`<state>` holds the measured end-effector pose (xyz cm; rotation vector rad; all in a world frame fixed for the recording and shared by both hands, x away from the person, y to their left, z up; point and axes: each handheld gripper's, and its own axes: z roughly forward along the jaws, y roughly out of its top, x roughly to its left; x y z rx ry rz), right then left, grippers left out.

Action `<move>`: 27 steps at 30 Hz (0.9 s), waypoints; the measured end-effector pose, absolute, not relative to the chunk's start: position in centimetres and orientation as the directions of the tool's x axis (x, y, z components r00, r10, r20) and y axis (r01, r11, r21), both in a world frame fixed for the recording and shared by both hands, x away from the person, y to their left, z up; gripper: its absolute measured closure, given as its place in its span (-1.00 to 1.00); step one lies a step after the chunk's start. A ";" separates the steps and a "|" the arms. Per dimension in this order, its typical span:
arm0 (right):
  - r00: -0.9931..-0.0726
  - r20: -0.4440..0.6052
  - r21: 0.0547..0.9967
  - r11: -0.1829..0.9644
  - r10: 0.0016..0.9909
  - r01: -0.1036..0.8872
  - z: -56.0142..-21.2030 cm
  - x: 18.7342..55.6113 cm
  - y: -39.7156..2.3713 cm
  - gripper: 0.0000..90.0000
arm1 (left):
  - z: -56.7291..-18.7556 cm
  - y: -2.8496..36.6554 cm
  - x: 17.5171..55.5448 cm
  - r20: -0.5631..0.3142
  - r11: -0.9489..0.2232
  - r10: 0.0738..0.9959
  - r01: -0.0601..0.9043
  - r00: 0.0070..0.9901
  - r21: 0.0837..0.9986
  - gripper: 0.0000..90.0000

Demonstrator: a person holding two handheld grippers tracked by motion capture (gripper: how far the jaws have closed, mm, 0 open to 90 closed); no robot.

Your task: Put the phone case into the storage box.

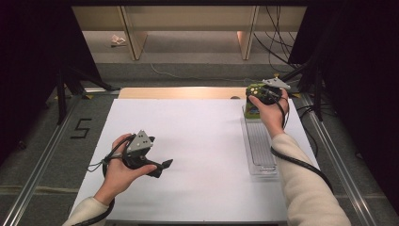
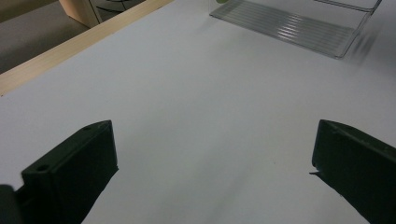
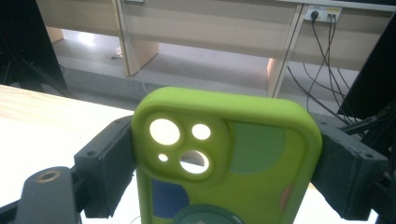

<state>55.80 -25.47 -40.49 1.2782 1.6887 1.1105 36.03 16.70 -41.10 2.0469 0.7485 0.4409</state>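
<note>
A lime-green phone case (image 3: 229,158) with camera cut-outs and coloured patches stands upright between the black jaws of my right gripper (image 3: 224,172), which press on both of its long sides. From above, that gripper (image 1: 258,101) holds the case (image 1: 251,110) over the far end of a clear ribbed plastic tray (image 1: 260,143) at the right of the white table. My left gripper (image 1: 162,167) rests low at the table's left front, pointing right. Its jaws stand wide apart with bare white tabletop between them (image 2: 215,168).
The white board (image 1: 197,141) covers a wooden table whose far edge (image 1: 179,92) shows. The clear tray (image 2: 289,25) lies ahead of the left gripper. Metal rails flank the table, cables hang at the back right, and desk legs stand beyond.
</note>
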 end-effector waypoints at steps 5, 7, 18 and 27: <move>-0.239 -0.053 0.930 0.135 0.970 0.343 -40.7 55.8 -25.5 -0.63 | -41.1 16.7 36.0 0.026 -0.426 0.655 0.340 0.755 0.839 -1.00; -0.239 -0.054 0.929 0.137 0.970 0.344 -40.8 55.9 -25.4 -0.63 | -41.1 16.7 36.0 0.026 -0.426 0.655 0.340 0.756 0.839 -1.00; -0.241 -0.052 0.925 0.138 0.969 0.354 -41.2 56.0 -25.4 -0.63 | -41.1 16.7 36.0 0.026 -0.425 0.655 0.340 0.755 0.839 -1.00; -0.240 -0.051 0.923 0.138 0.969 0.360 -41.6 56.1 -25.4 -0.63 | -41.1 16.7 36.1 0.025 -0.425 0.655 0.341 0.755 0.839 -1.00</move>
